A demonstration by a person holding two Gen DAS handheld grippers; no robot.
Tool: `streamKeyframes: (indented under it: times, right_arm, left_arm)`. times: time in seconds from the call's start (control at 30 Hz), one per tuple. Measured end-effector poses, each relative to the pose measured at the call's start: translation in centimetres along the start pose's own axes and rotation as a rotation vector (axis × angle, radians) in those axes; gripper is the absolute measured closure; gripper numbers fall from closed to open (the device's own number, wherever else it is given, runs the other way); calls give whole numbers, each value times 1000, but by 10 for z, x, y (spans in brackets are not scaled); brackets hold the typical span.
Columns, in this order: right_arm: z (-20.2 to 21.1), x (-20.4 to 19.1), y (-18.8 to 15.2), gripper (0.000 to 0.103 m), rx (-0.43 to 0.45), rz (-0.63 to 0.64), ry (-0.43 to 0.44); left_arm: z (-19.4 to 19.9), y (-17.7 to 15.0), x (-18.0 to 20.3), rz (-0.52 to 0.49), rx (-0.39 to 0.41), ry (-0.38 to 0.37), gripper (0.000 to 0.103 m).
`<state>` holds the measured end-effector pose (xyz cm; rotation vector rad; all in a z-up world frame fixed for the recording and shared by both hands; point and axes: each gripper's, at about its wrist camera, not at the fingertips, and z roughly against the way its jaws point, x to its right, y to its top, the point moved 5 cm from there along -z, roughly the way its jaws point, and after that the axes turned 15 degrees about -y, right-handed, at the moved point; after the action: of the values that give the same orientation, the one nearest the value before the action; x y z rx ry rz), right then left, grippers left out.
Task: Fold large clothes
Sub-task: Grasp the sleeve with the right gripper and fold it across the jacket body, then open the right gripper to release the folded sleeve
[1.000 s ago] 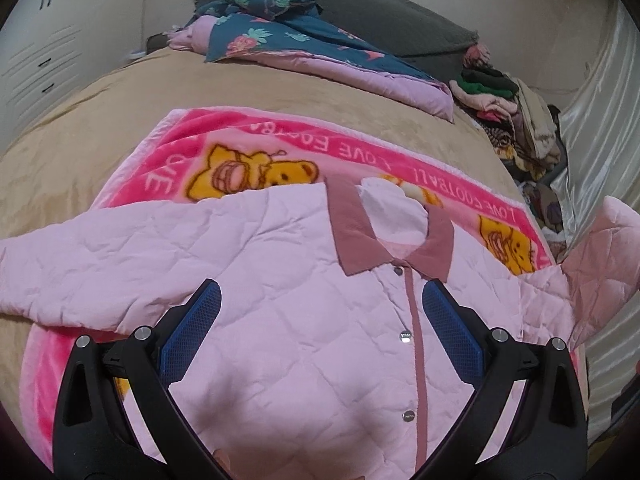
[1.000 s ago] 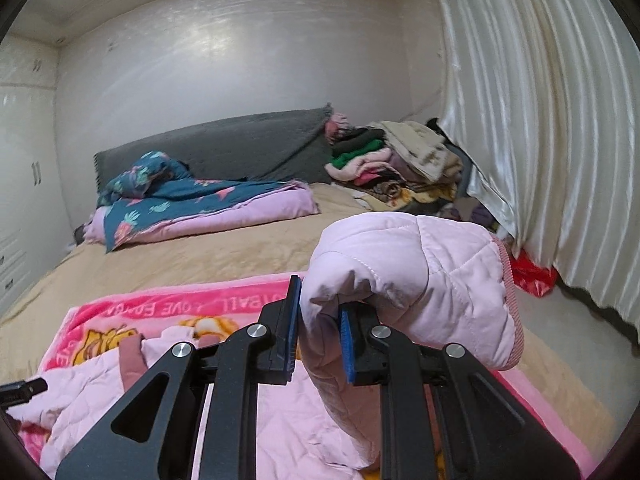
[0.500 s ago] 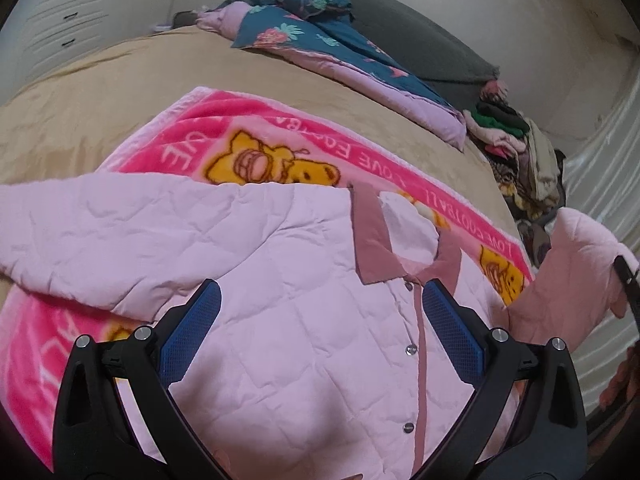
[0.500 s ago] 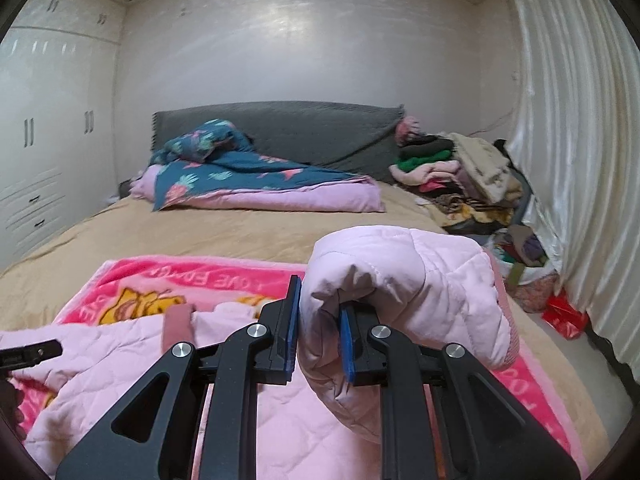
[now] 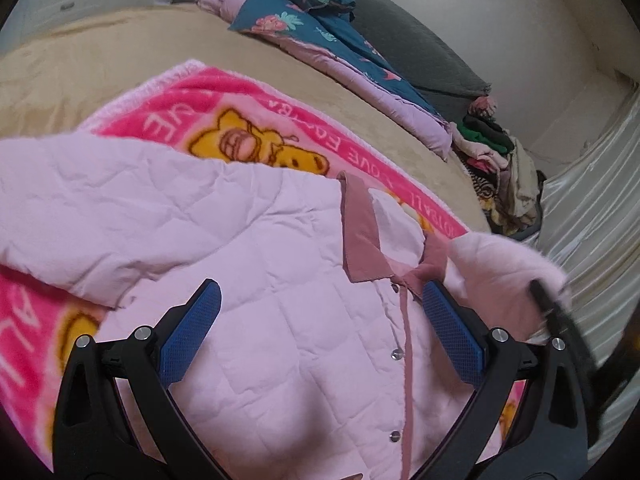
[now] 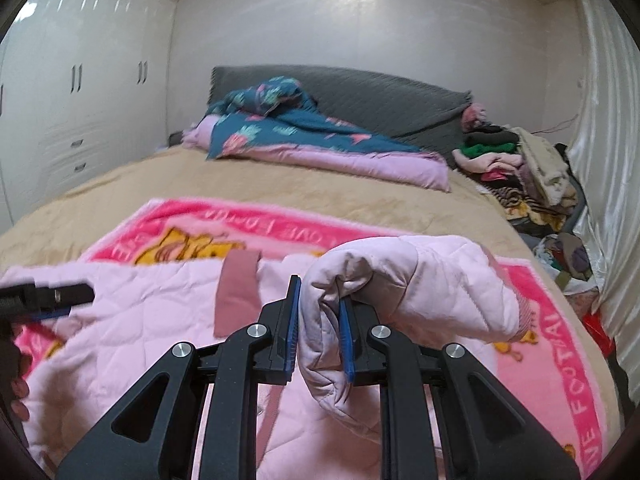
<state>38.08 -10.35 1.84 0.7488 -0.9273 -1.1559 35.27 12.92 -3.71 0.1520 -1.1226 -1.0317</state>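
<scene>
A pale pink quilted jacket [image 5: 280,280] with a dusty-rose collar [image 5: 360,232] and snap placket lies front-up on a pink cartoon blanket [image 5: 224,120]. My left gripper [image 5: 320,320] is open and empty, hovering over the jacket's chest. Its left sleeve [image 5: 80,208] lies spread out to the left. My right gripper [image 6: 318,328] is shut on the right sleeve [image 6: 420,288], holding it lifted and folded over the jacket's body [image 6: 140,340]. That sleeve shows in the left wrist view [image 5: 500,272] beside the collar.
The blanket lies on a beige bed [image 6: 280,184]. A teal floral quilt [image 6: 288,128] lies by the grey headboard [image 6: 360,92]. A pile of clothes [image 6: 520,168] sits at the bed's right, by a curtain [image 6: 608,160]. White wardrobes [image 6: 80,100] stand left.
My right gripper has carried the sleeve leftward, over the jacket toward the collar. My left gripper has shifted left and stayed open above the chest.
</scene>
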Motion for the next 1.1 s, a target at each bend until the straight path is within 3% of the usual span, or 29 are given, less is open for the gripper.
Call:
streamKeyframes:
  times: [0.27, 0.47, 0.63, 0.73, 0.87, 0.97, 1.1]
  right_arm:
    - [-18, -72, -54, 86, -84, 222, 83]
    - [-17, -104, -80, 82, -99, 356, 128]
    - [-18, -113, -88, 77, -129, 354, 192]
    - [-16, -118, -91, 69, -139, 353, 229]
    - [-6, -116, -93, 48, -159, 321, 291]
    - [1, -105, -90, 39, -176, 279, 317]
    - [12, -66, -82, 36, -184, 187, 300]
  left_arm:
    - [-6, -1, -23, 114, -11, -82, 8]
    - [-2, 4, -32, 167, 4, -127, 8]
    - [-2, 6, -40, 203, 1, -153, 8]
    - [-10, 2, -41, 208, -24, -177, 8]
    - [-26, -9, -36, 242, -70, -249, 8]
    - [-39, -20, -39, 237, -102, -209, 8]
    - [-57, -34, -43, 214, -140, -147, 8]
